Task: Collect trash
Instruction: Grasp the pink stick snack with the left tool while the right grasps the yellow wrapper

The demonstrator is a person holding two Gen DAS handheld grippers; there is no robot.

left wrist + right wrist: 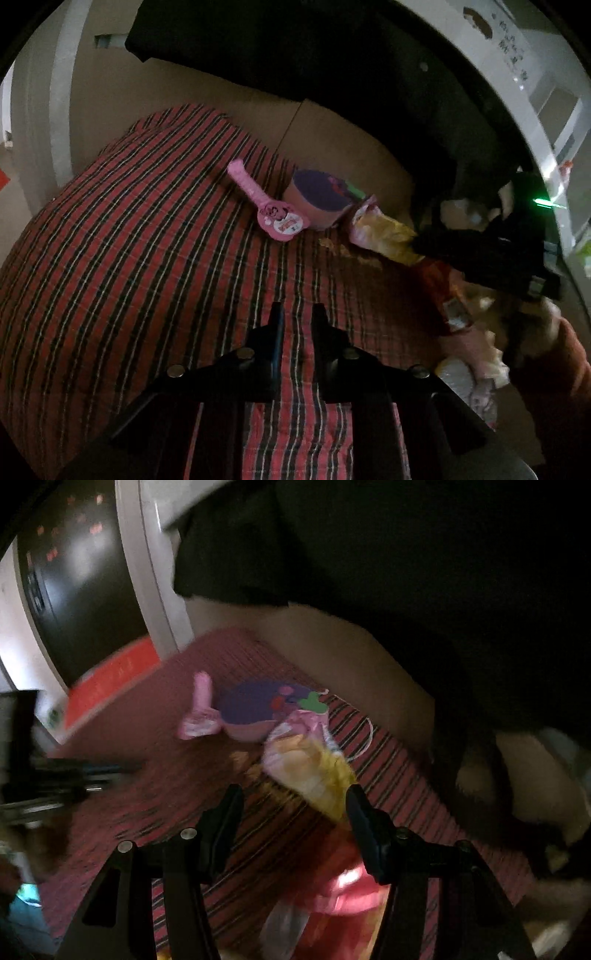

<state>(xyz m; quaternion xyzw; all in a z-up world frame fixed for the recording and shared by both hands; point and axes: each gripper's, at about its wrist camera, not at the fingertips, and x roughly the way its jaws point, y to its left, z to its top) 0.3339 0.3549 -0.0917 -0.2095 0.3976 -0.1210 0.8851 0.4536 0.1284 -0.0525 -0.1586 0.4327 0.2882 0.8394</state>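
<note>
A red plaid blanket carries the litter. A crinkled yellow and pink wrapper lies beside a pink cup with a purple lid and a pink guitar-shaped packet. A red wrapper lies nearer the blanket's right side. My left gripper hovers over bare blanket, its jaws a narrow gap apart with nothing between them. My right gripper is open wide, its fingertips at the yellow wrapper's near end; the blur hides any contact.
A black cloth hangs over the far side above a tan panel. Crumpled white and pink scraps lie at the right edge by a red sleeve. An orange-red box sits beyond the blanket.
</note>
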